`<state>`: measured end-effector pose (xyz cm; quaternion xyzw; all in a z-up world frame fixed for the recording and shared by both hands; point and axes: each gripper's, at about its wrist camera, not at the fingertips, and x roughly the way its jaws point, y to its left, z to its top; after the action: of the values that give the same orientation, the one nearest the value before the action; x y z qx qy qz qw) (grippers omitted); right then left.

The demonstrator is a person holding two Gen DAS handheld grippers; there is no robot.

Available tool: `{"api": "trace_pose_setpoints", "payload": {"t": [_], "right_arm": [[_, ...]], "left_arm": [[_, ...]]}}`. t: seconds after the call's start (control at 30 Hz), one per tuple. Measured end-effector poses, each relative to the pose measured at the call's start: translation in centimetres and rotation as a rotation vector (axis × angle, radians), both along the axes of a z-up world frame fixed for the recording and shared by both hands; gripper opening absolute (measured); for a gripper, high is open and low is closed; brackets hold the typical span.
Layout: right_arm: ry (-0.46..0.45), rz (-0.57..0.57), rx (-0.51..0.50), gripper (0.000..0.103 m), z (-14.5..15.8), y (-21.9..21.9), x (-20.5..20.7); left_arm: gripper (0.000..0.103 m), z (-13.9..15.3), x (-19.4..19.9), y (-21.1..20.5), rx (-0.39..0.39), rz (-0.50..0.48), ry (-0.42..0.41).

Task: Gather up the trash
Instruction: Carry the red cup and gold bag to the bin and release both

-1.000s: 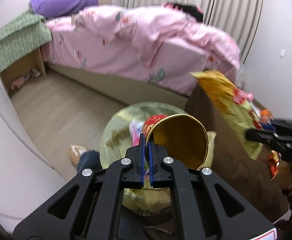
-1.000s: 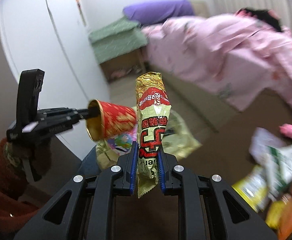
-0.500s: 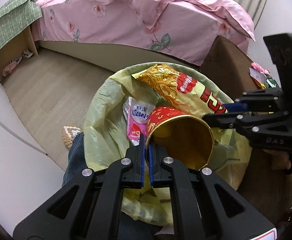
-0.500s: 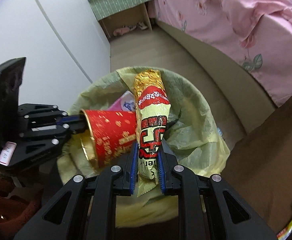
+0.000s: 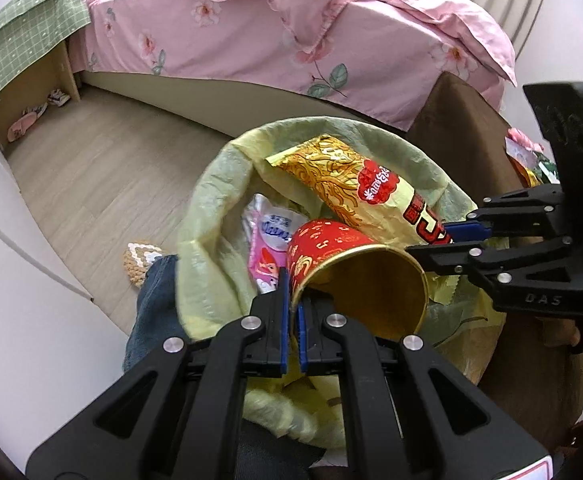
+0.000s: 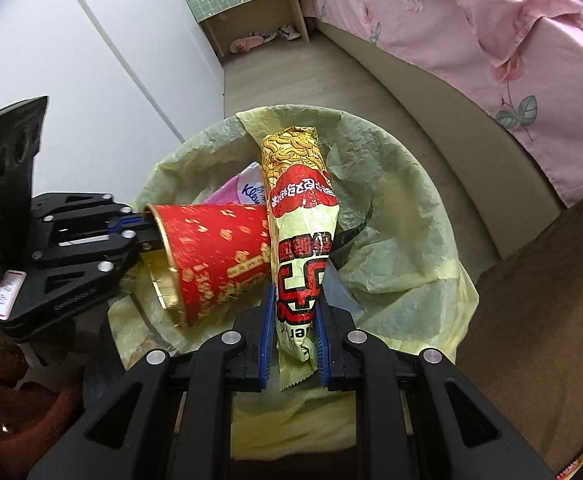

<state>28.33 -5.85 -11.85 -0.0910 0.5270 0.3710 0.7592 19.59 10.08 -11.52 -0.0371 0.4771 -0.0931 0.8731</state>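
The bed (image 5: pixel 291 32) with its pink floral cover fills the far side of the room, and a wooden floor (image 5: pixel 91 184) runs from it to a bin lined with a yellow-green trash bag (image 6: pixel 403 264), whose open mouth sits directly below both grippers. Inside the bag a pink tissue packet (image 5: pixel 269 240) already lies against the liner. The noodle wrapper (image 6: pixel 303 240), gold and red, is pinched at its lower end by the right gripper (image 6: pixel 293 344), whose jaws press on it from both sides; its long axis runs straight ahead along the fingers, so its free end reaches out over the middle of the bag opening. The red paper cup (image 5: pixel 351 268) is held by the left gripper (image 5: pixel 291 320), pressed nearly together on the thin rim wall, with the cup lying on its side, its gold mouth toward that camera and its base pointing into the bag. Cup and wrapper touch or nearly touch where they cross. Both pieces appear to hang inside the rim of the liner, so a simple release from either hand should likely drop them in; neither needs to travel further sideways.
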Motion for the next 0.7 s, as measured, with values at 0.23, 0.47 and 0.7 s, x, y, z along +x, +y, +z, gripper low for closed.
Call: {"api": "trace_pose_setpoints", "payload": {"t": [0.23,0.47,0.7], "right_arm": [[-0.012,0.013,-0.018,0.019,0.3,0.6,-0.4],[-0.049,-0.013,0.034,0.042,2.5,-0.5,-2.3],[-0.168,-0.109,0.113,0.042,6.1,-4.7,-5.2]], "left_arm": [[0.005,0.5,-0.4,1.0,-0.032,0.024,-0.003],[0.025,2.5,-1.2,1.3,-0.049,0.042,-0.034],[0.039,6.9,-2.5,0.7,-0.038,0.098,-0.166]]}}
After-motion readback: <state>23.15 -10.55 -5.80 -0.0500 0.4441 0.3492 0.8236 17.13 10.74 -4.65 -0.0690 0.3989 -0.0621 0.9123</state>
